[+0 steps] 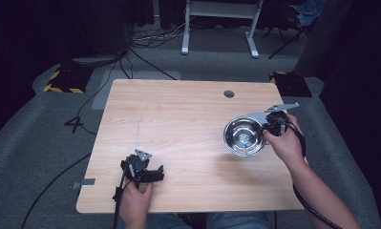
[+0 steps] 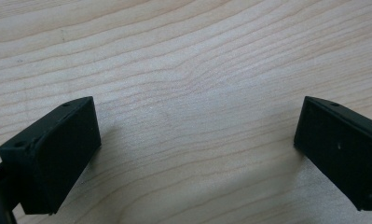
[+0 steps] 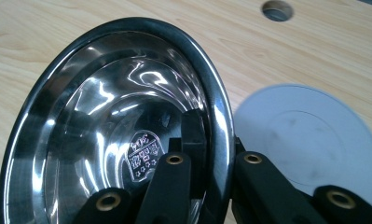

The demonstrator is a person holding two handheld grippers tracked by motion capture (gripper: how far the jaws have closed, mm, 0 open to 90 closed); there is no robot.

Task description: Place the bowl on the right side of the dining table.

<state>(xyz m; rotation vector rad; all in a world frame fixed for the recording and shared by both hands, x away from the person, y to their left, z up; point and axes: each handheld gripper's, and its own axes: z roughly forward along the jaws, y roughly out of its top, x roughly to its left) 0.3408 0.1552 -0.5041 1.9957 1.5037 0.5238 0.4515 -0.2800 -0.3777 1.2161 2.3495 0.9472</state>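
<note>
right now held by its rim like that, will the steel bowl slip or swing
The bowl looks polished, so it could slip in the right gripper, which pinches only its rim. It is probably stiff and light. Gripped at one edge, it may swing or tilt.

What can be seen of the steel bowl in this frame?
The steel bowl is round, shiny and mirror-like, with a rolled rim and a stamped emblem on its inner bottom. It looks empty. The right tongs are shut on its rim, one jaw inside and one outside. In the right gripper view it is tilted, its opening turned sideways rather than straight up. It sits over the right part of the wooden table, beside a flat grey disc.
</note>
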